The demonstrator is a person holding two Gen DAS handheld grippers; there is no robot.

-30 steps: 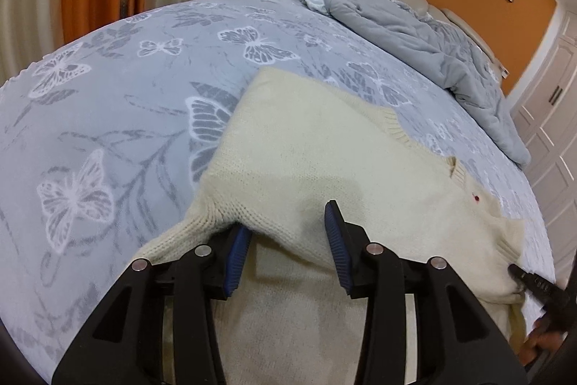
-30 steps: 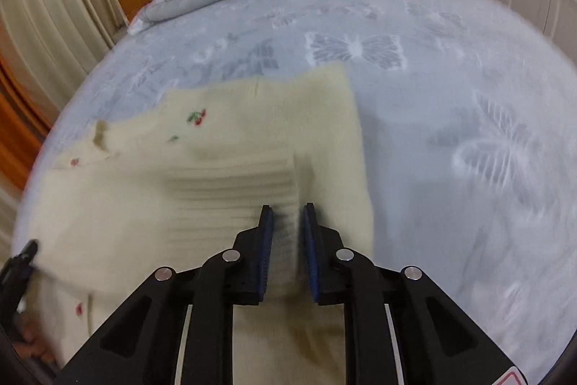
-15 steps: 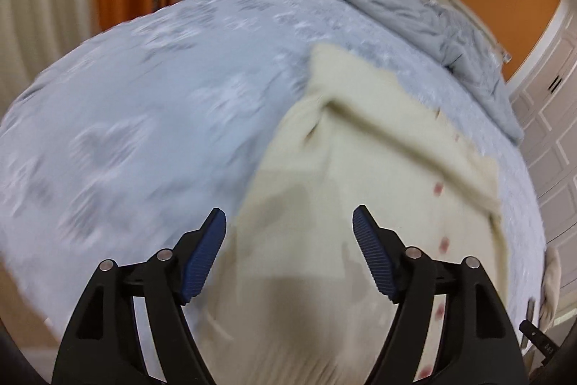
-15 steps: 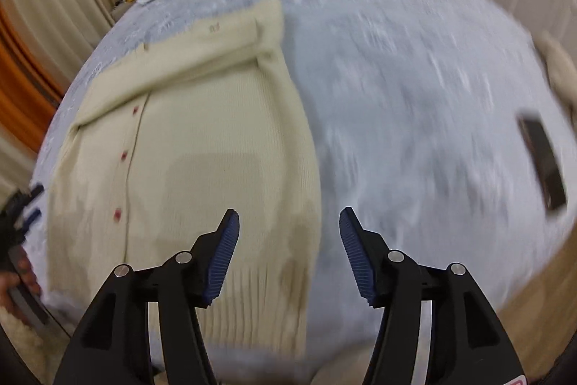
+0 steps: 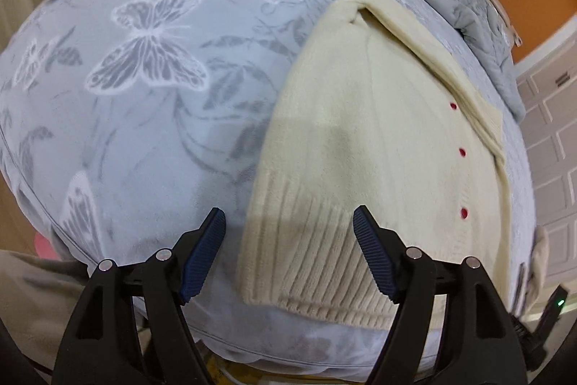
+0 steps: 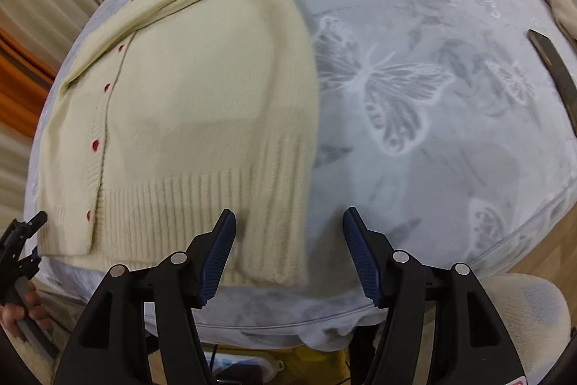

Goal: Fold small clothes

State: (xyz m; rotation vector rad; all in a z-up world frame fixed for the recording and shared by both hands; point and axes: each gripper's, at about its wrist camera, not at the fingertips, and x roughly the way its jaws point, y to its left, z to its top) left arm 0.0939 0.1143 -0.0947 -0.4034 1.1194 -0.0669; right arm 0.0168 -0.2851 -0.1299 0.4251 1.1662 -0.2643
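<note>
The bed [image 5: 137, 103] is holding up my cardigan [image 5: 360, 139], which is lying flat near the front edge, sleeves folded in. It is looking soft, floppy and light, so it is going to sag wherever I am not holding it. I am thinking the thick ribbed hem [image 6: 202, 201] is best to pinch. My left hand-held gripper [image 5: 288, 253] is spread, pinching nothing. My right hand-held gripper [image 6: 288, 253] has just been opening over the hem corner, pinching nothing.
</note>
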